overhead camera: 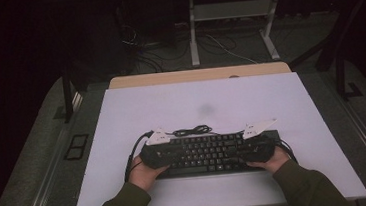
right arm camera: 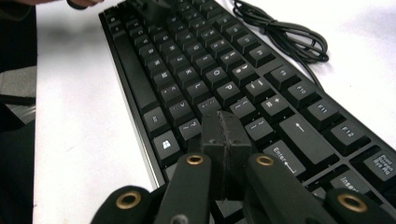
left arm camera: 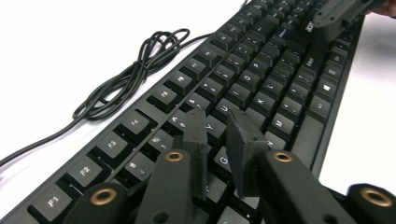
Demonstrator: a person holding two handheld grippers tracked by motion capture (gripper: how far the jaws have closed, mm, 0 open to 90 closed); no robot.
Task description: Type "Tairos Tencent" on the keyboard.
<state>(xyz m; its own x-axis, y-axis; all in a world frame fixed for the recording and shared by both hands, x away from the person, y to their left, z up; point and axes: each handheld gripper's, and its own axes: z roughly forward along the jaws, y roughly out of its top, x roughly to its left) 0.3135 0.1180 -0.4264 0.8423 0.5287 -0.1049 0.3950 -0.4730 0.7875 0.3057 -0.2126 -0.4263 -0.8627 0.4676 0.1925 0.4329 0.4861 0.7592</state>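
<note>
Both hand-held grippers hover low over the keyboard (overhead camera: 203,153), one at each end. Left hand-held gripper (left arm camera: 223,122) has its jaws parted by a narrow gap with nothing between them, tips just above the keys around Y and U; right hand-held gripper (right arm camera: 225,125) has its jaws pressed together, empty, tips over the keys near Enter. Directly beneath both, the keyboard lies at the near middle of the white table (overhead camera: 122,118), its long axis running left to right, so each hand covers its own half and neither is nearer overall. Any key press looks like a short drop straight down. Just beyond the far edge sits the bundled black cable (overhead camera: 193,130), clear of both.
</note>
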